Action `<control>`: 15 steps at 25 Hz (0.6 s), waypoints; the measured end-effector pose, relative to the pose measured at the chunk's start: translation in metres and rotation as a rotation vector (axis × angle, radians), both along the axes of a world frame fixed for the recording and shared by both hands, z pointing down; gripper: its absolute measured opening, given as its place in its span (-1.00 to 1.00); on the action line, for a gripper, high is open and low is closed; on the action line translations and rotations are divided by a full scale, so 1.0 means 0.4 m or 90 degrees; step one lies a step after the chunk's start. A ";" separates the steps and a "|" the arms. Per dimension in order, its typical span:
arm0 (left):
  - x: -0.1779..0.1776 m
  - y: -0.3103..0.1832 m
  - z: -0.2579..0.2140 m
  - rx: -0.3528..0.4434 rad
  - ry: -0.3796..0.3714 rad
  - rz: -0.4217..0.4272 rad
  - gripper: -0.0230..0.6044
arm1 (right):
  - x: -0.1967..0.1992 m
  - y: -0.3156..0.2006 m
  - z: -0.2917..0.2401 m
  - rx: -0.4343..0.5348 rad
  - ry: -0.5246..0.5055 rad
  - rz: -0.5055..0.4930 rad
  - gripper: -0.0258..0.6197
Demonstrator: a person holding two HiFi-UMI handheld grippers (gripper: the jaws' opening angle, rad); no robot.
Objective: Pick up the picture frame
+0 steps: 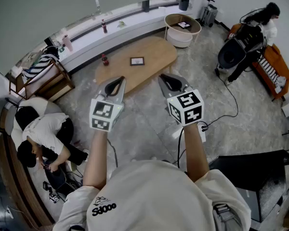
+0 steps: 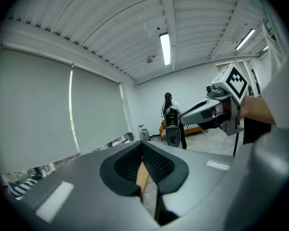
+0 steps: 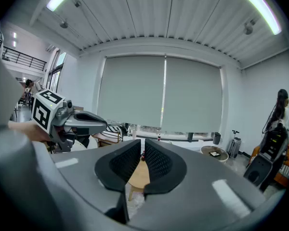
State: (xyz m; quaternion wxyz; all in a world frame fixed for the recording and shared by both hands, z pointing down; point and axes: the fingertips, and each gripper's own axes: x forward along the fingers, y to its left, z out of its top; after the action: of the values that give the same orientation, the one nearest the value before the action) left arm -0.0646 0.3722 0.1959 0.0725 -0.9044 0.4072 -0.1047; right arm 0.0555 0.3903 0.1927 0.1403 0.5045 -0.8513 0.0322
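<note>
Grey stone floor spreading under oval wooden table [image 1: 159,52], lying ahead of person. Picture frame [image 1: 137,61] lying flat near table middle, long side running left-right across head view; red bottle [image 1: 105,59] standing well to its left. Left gripper [image 1: 116,83] and right gripper [image 1: 168,80] hovering short of table's near edge, each with jaws drawn together on nothing. Frame sitting ahead, between their two lines; left looking marginally nearer. Round rimmed side table [image 1: 179,37] beyond, holding dark flat item [image 1: 184,25].
</note>
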 end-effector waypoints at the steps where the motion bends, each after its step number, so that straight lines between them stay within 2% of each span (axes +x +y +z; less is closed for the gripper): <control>1: -0.004 -0.009 0.007 0.001 -0.001 -0.002 -0.89 | 0.001 -0.005 0.001 0.002 0.001 0.001 -0.83; 8: 0.016 -0.034 0.030 -0.004 0.002 -0.010 -0.90 | 0.036 -0.030 0.015 0.012 0.007 0.007 -0.83; 15: 0.069 -0.012 0.077 -0.012 0.002 -0.032 -0.90 | 0.131 -0.009 0.047 0.021 -0.002 0.024 -0.84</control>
State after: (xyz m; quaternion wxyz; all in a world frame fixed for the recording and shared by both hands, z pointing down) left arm -0.0371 0.3675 0.2265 0.0607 -0.8947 0.4290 -0.1090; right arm 0.1081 0.3867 0.2116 0.1300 0.5225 -0.8424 0.0212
